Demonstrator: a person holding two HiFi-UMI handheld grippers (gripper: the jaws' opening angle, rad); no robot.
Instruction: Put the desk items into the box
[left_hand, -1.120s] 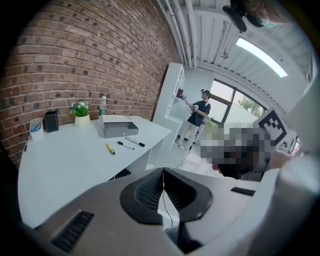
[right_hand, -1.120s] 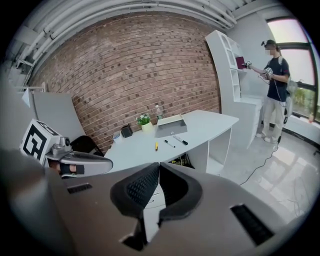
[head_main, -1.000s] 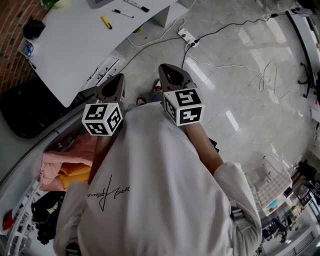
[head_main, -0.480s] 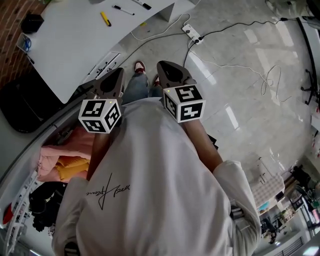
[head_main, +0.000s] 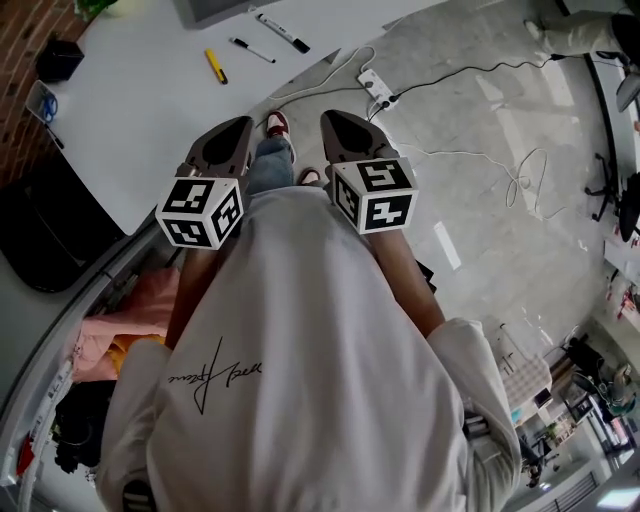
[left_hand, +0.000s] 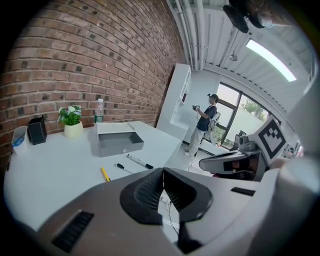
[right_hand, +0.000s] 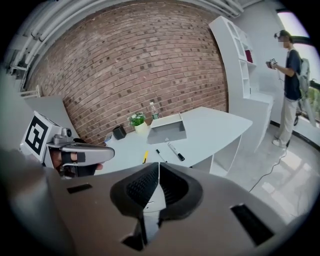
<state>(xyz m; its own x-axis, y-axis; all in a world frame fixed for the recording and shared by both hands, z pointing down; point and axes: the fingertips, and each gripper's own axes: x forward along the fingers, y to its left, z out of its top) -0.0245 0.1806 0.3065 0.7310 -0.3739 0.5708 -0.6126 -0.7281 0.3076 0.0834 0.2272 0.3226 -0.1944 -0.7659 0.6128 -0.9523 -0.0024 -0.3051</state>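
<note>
The left gripper (left_hand: 163, 172) and right gripper (right_hand: 159, 167) are both held in the air, each with its jaws pressed together on nothing. Beyond them, a yellow highlighter (left_hand: 105, 174), a black pen (left_hand: 122, 167) and a white marker (left_hand: 140, 161) lie flat on the white tabletop (left_hand: 55, 165). The pen and marker are roughly parallel, and the marker's black cap points right. The open grey box (left_hand: 119, 142) sits farther back. The script on the person's shirt (head_main: 215, 378) is illegible.

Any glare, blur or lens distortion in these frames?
Head view: sharp, fisheye-bent, light streaks glare off the floor. Left gripper view: black vignette corners, ceiling light blown out. Right gripper view: brick wall bows strongly, window overexposed.
</note>
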